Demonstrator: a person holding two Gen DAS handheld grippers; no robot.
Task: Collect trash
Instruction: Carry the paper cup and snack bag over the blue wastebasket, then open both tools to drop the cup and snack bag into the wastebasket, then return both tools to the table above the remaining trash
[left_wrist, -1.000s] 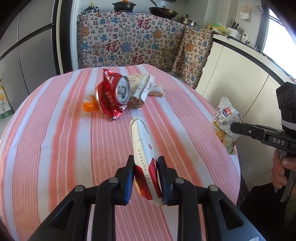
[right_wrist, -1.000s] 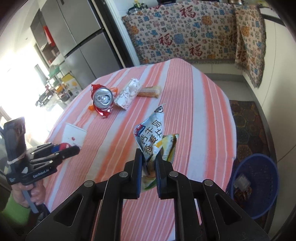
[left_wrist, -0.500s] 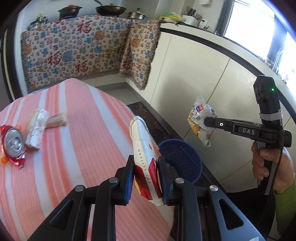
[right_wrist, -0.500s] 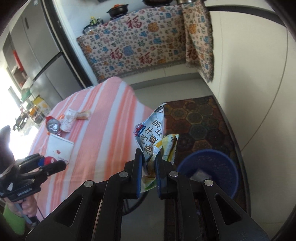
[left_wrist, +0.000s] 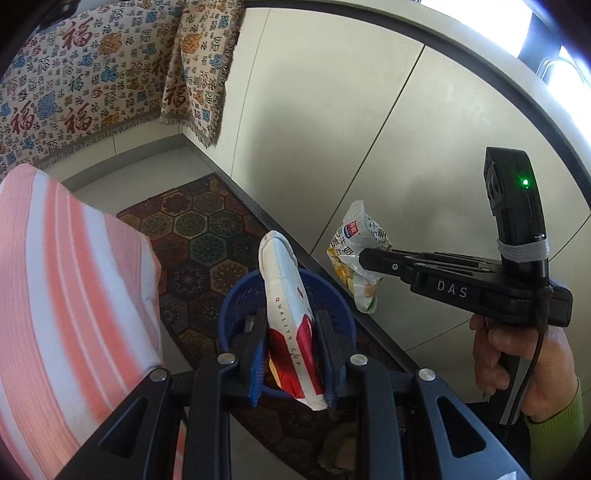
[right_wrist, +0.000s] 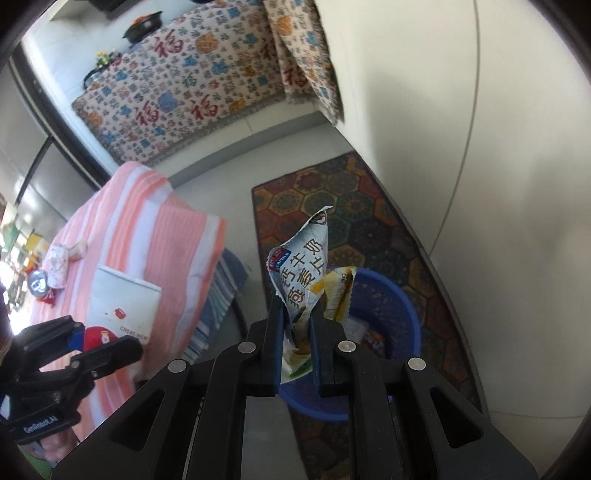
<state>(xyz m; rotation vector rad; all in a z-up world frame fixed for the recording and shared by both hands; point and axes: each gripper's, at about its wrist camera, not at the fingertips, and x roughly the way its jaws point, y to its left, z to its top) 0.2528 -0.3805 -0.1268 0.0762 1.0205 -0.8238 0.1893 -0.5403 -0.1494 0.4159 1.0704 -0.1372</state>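
1. The left gripper (left_wrist: 291, 354), fingers clamped on a flattened paper cup (left_wrist: 286, 306), hangs over the blue bin (left_wrist: 236, 306) on the floor, right of the tabletop (left_wrist: 55, 280).
2. The right gripper (right_wrist: 297, 347) pinches a snack wrapper (right_wrist: 303, 273) above the same bin.
3. Neither piece is dropped yet; a crushed can (right_wrist: 37, 284) and other wrappers (right_wrist: 57, 262) remain on the far tabletop.

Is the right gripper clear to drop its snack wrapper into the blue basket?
Probably yes: the right gripper holds the snack wrapper above the blue basket, whose open mouth looks unobstructed.
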